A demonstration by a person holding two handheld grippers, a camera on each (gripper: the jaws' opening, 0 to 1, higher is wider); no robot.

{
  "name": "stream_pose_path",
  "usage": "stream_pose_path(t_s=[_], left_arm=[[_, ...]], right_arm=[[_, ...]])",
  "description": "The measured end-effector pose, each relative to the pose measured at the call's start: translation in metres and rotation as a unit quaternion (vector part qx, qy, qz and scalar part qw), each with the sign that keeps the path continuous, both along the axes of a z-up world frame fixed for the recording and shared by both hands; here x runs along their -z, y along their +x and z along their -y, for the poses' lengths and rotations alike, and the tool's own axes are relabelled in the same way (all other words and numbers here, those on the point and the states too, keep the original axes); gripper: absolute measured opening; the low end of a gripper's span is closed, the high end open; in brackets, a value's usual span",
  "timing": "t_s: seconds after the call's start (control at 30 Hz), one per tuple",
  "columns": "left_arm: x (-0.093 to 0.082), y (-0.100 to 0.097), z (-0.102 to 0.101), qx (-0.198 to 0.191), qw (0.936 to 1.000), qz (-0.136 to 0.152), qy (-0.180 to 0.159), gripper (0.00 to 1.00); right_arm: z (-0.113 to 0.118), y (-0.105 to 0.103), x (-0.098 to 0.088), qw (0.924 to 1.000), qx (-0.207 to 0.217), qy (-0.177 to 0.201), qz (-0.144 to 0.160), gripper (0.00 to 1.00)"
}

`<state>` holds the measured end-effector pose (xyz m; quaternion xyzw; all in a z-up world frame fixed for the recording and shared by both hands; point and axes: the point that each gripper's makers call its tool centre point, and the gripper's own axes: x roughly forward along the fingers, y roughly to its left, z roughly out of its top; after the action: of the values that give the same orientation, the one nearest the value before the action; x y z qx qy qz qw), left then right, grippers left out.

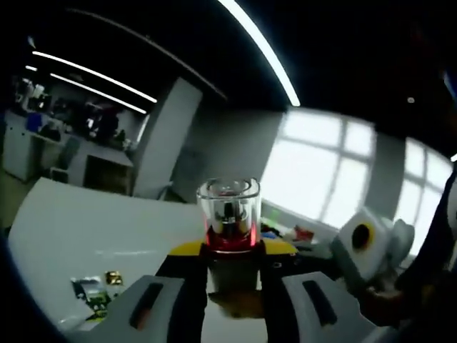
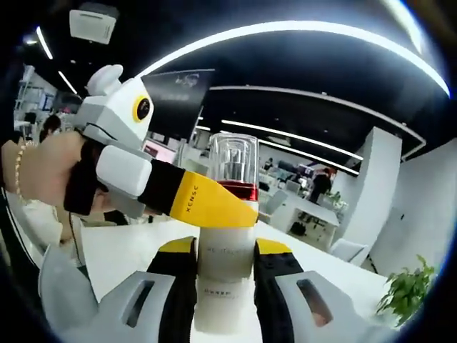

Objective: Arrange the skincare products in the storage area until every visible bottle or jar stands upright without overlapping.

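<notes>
Both grippers are clamped on one white bottle (image 2: 225, 275) with a clear cap (image 2: 232, 158) and red band, held upright in the air above the white tabletop (image 1: 86, 229). Right gripper (image 2: 225, 286) squeezes the body; left gripper (image 2: 214, 204) pinches it just below the cap. Small packets (image 1: 93, 291) lie on the tabletop.
</notes>
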<state>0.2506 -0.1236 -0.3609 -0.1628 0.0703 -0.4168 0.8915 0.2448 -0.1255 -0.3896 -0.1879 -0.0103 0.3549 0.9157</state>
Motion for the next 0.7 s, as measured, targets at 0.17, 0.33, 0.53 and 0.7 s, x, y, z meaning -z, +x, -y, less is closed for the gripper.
stream_pose_path(t_s=[0.17, 0.33, 0.53, 0.7], left_arm=[[-0.001, -0.013, 0.005, 0.064, 0.997, 0.037, 0.022, 0.22], [0.002, -0.035, 0.008, 0.144, 0.9876, 0.056, 0.028, 0.22], [0.01, -0.063, 0.021, 0.237, 0.9642, 0.091, 0.075, 0.22], [0.013, -0.07, 0.022, 0.265, 0.9522, 0.104, 0.111, 0.23]], right_arm=[[-0.006, -0.017, -0.001, 0.9921, -0.112, 0.052, -0.024, 0.33], [-0.008, -0.038, 0.0, 0.9686, -0.221, 0.081, -0.079, 0.33], [-0.017, -0.061, 0.013, 0.937, -0.32, 0.06, -0.127, 0.33], [-0.021, -0.068, 0.017, 0.9259, -0.349, 0.051, -0.135, 0.31]])
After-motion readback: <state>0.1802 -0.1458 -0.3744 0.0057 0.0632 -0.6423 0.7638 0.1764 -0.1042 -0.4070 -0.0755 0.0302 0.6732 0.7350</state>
